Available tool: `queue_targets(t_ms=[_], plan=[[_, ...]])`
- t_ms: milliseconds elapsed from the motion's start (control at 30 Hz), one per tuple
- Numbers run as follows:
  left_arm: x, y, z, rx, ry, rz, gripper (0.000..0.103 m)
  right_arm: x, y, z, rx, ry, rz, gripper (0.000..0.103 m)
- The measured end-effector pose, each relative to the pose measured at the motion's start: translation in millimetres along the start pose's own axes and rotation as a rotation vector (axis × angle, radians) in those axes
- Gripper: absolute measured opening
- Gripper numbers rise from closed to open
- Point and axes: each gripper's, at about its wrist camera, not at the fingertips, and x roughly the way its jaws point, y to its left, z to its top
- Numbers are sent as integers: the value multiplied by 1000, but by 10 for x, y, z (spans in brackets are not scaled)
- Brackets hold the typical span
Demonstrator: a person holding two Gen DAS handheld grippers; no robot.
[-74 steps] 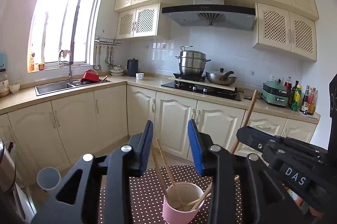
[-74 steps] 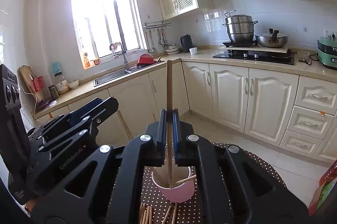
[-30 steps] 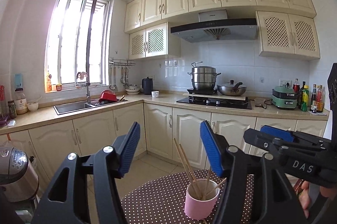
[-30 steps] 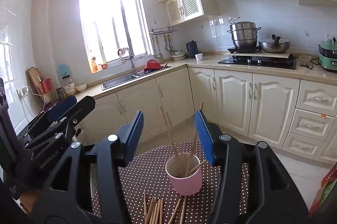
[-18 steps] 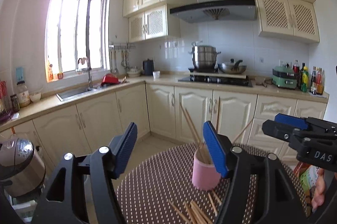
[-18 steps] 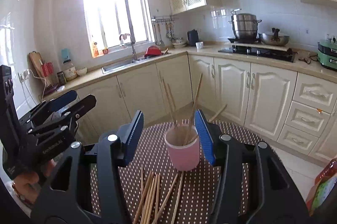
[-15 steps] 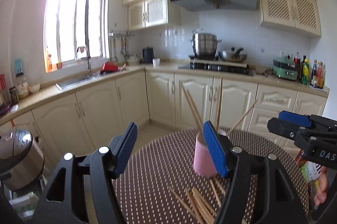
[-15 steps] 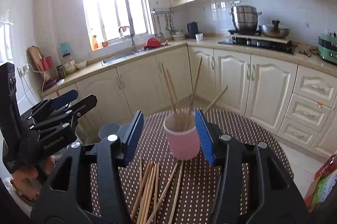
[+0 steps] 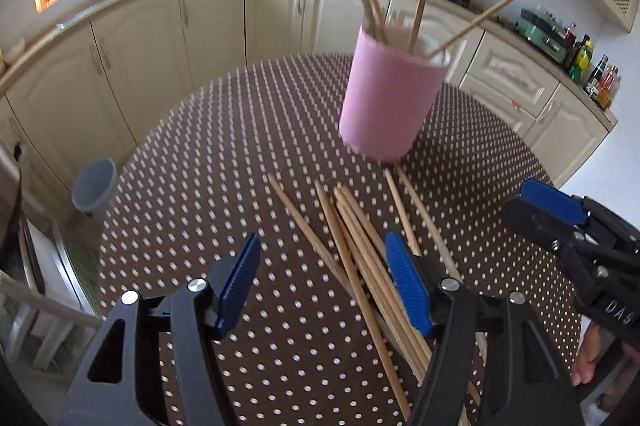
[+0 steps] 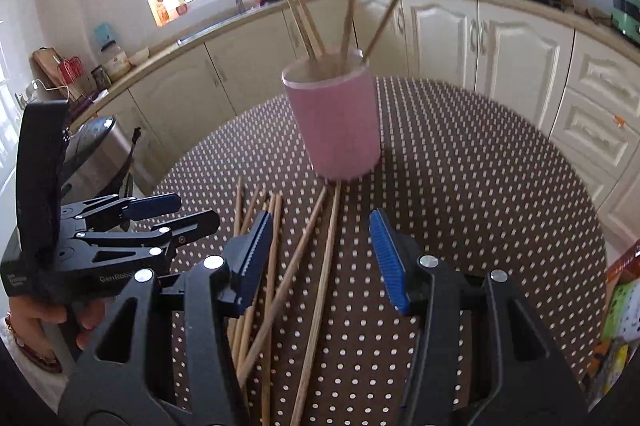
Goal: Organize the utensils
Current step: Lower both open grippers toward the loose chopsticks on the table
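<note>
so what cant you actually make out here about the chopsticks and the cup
- Loose chopsticks: near ends run under the left gripper and off the bottom edge in the left wrist view; the count is unclear where they overlap.
- Same pile in the right wrist view: near ends are hidden under the right gripper.
- Pink cup: its wall hides the lower ends of the chopsticks standing in it; motion blur softens it in the left wrist view.

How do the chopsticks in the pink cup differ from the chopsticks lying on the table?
The chopsticks in the pink cup stand nearly upright, leaning apart against the rim of the pink cup; the chopsticks lying on the table rest flat on the dotted tablecloth, partly overlapping. Those in the cup are already sorted; those on the table are not, with both open grippers just above them. The cup holds about four; more lie loose. All look like the same plain wood.
</note>
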Motion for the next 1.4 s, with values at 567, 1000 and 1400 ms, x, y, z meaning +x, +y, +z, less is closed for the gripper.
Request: queue_targets(t_ms=[567,1000,1400], plan=[[496,55,-56,-7,170,34,64,273,-201,-158,71,94,35,51],[315,184,-86,4,185,28,61,432,-161,-167,61,141,37,51],[250,425,-63,-23,177,63,50,617,-52,-108,25,195,7,51]])
